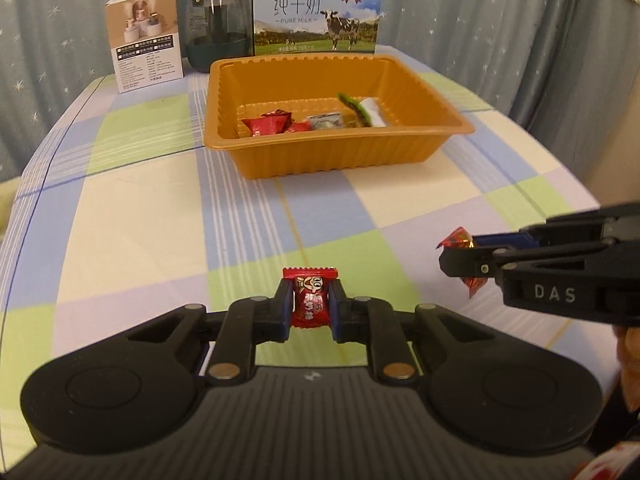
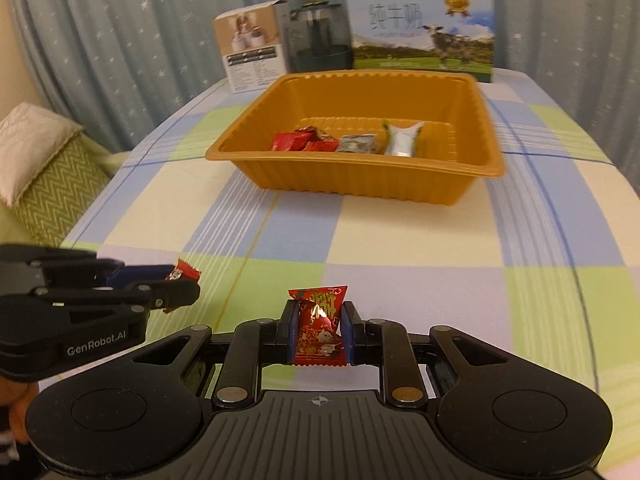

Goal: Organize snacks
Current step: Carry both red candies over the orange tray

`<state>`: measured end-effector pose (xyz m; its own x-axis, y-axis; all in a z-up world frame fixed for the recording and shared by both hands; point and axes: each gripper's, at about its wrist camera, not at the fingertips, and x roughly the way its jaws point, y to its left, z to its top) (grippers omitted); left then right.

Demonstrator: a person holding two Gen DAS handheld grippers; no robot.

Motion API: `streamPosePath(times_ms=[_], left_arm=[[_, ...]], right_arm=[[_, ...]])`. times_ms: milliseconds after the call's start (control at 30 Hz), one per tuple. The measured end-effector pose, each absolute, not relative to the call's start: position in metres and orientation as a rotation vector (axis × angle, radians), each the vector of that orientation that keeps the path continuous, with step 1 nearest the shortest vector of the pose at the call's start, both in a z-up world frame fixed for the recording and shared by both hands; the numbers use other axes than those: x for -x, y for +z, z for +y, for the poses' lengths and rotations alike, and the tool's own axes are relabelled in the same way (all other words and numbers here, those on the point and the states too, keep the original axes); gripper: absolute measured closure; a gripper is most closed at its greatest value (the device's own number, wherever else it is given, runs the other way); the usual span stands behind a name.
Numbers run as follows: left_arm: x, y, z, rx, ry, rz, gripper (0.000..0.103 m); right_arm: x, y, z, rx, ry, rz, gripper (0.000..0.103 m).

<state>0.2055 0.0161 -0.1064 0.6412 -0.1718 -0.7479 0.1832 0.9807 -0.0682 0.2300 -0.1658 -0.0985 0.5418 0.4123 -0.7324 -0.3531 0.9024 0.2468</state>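
— What are the two tongs doing right now?

— Both are clenched on sweets. The left gripper (image 1: 311,300) pinches a red wrapped candy (image 1: 310,298) upright between its blue pads, clear above the checked tablecloth (image 1: 160,220). The right gripper (image 2: 320,328) grasps a red foil candy (image 2: 320,330) with gold print the same way.

— Are they close together?

— Side by side, near each other but apart. From the left camera the right one comes in at the right edge, its candy poking out at the tip.

— And the rest of the snacks?

— In the orange plastic tray (image 1: 280,152) farther up the table: two or three red wrapped candies (image 1: 267,122), a grey one (image 1: 327,121) and a green-and-white packet (image 1: 366,110), all on its floor.

— Anything behind it?

— A pure-milk carton (image 1: 316,12) with a cow on it, a dark glass jar (image 1: 218,28) and a small white product box (image 1: 146,38), in front of a starred curtain (image 1: 480,20).
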Motion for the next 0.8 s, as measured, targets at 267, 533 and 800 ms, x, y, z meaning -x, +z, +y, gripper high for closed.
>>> streamPosePath(times_ms=[267, 533, 800], left_arm=[[-0.175, -0.080, 0.000, 0.045, -0.179, 0.830, 0.087], [-0.151, -0.062, -0.014, 0.054, -0.186, 0.819, 0.087], [-0.137, -0.047, -0.024, 0.047, -0.189, 0.801, 0.087]], right_arm=[[-0.194, -0.076, -0.187, -0.116, 0.392, 0.887, 0.081], [-0.170, -0.060, -0.201, -0.136, 0.363, 0.874, 0.081], [-0.156, -0.039, -0.211, -0.144, 0.353, 0.849, 0.081]])
